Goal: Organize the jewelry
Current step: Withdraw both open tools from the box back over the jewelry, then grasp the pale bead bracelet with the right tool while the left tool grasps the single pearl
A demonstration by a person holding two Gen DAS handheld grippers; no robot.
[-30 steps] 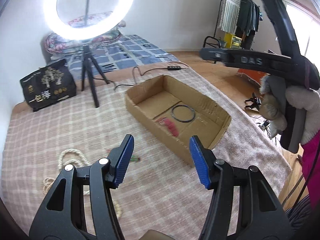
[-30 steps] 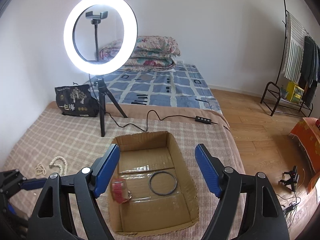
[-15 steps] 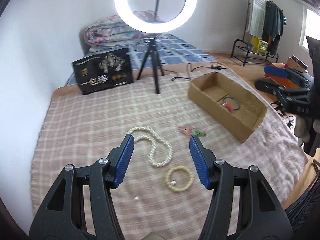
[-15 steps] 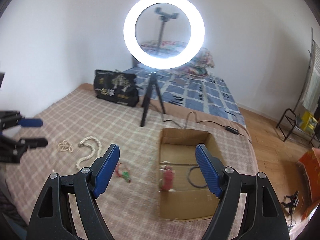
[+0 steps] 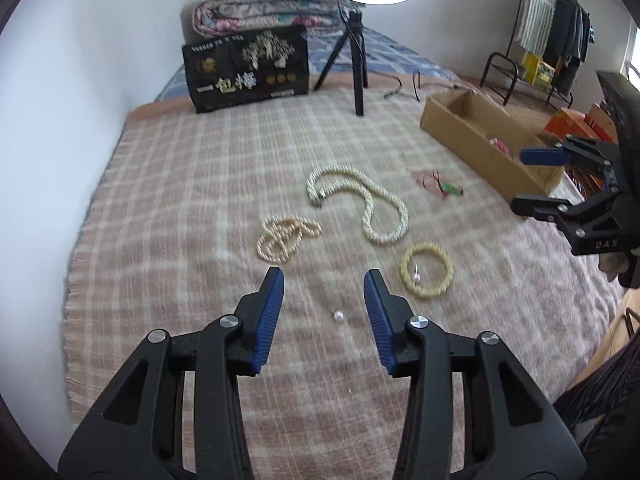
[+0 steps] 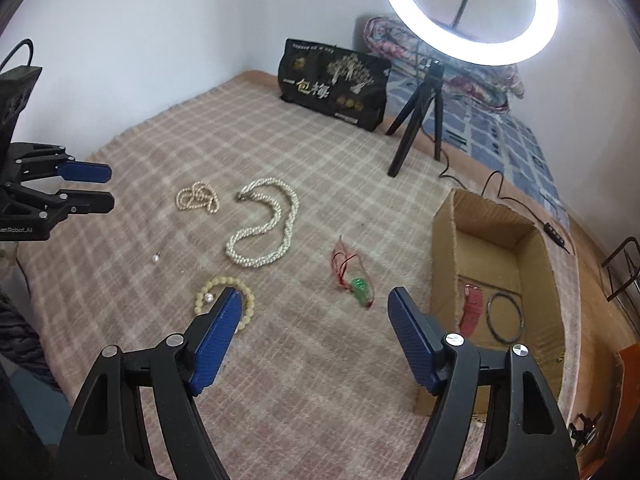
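On the plaid blanket lie a thick white pearl necklace, a thin pearl strand, a yellow bead bracelet, a loose pearl earring and a red-corded green pendant. My left gripper is open and empty, just above the loose pearl. My right gripper is open and empty, between the bracelet and pendant. The cardboard box holds a red item and a black bangle.
A ring light on a tripod stands at the back with its cable running past the box. A black printed bag leans near the folded quilts. A white wall runs along the blanket's left edge.
Both grippers have swung left, away from the box and over the loose jewelry. The left gripper has dropped closer to the blanket near the loose pearl. Both stay open.
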